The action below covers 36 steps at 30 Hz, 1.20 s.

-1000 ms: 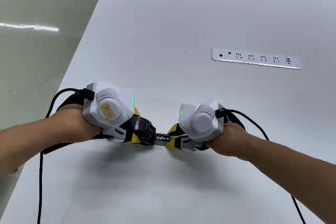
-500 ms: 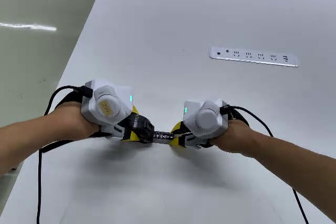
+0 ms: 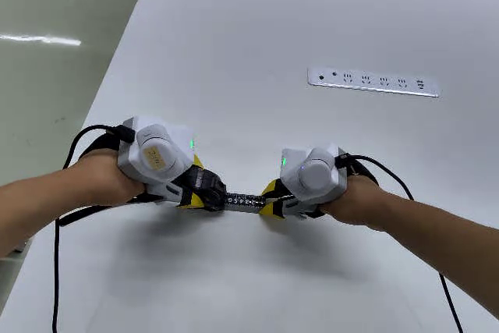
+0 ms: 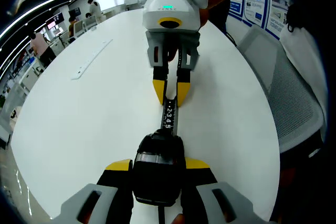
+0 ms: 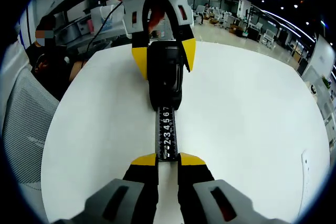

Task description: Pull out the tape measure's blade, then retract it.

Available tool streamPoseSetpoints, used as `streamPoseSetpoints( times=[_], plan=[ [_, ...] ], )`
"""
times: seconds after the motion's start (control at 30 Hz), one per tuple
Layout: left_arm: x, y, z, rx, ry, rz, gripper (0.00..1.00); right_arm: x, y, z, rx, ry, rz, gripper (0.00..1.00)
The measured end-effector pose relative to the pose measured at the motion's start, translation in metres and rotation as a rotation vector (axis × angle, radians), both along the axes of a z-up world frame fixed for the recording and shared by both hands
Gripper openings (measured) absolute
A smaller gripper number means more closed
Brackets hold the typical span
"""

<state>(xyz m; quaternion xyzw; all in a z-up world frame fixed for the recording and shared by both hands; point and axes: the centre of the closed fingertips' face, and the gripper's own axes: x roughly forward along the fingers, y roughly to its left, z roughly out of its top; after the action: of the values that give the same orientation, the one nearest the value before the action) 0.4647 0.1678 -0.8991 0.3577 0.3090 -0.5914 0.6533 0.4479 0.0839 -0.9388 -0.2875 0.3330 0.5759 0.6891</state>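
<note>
Head view, contents as found.

- Left tool [image 3: 204, 193]: hand-held, jaws clamped on the case of the black-and-yellow tape measure [image 3: 209, 190], one jaw on each side.
- Right tool [image 3: 270, 207]: held in the other hand, jaws pinched together on the free end of the blade [image 3: 245, 201].
- Blade: a short length is drawn out, bridging the gap between the two tools. It runs low over the white desk [image 3: 257, 29]; contact with the surface cannot be told.
- The tools face each other tip to tip, near but apart.
- Power strip [image 3: 373, 83]: white, lying flat on the desk, well beyond the right tool.
- Black cable [image 3: 55, 271]: trails back from the rear of the left tool, along the forearm.

Left gripper view.

- Tape measure [image 4: 159, 169]: seated between this tool's own yellow-tipped jaws.
- Blade [image 4: 168, 116]: leaves the case straight ahead, numerals 2 to 5 legible. It ends between the yellow tips of the right tool [image 4: 171, 92], which points back toward the camera.
- Mesh-backed chair [image 4: 294, 93]: off the desk edge, to the right of the jaws.

Right gripper view.

- Blade [image 5: 166, 129]: its end is held between this tool's own closed tips, numerals 2 to 7 legible ahead of them.
- Tape measure [image 5: 165, 77]: straight ahead at the far end of the blade, gripped by the left tool [image 5: 164, 59].
</note>
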Motion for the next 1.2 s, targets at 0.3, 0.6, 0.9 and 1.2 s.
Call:
streamPoseSetpoints(
  times=[0.3,0.6,0.9,1.2],
  plan=[
    [0.0,0.0,0.0,0.003,0.003,0.0,0.31,-0.001,-0.011,-0.001,-0.006,0.004,-0.008,0.12],
    [0.0,0.0,0.0,0.005,0.006,0.0,0.31,-0.001,-0.018,-0.001,-0.006,0.01,-0.02,0.12],
    [0.001,0.0,-0.001,0.008,0.007,-0.002,0.31,-0.002,-0.026,-0.002,-0.009,0.015,-0.027,0.12],
    [0.002,0.0,-0.001,0.008,0.009,-0.001,0.31,-0.003,-0.036,-0.001,-0.015,0.016,-0.035,0.12]
  ],
)
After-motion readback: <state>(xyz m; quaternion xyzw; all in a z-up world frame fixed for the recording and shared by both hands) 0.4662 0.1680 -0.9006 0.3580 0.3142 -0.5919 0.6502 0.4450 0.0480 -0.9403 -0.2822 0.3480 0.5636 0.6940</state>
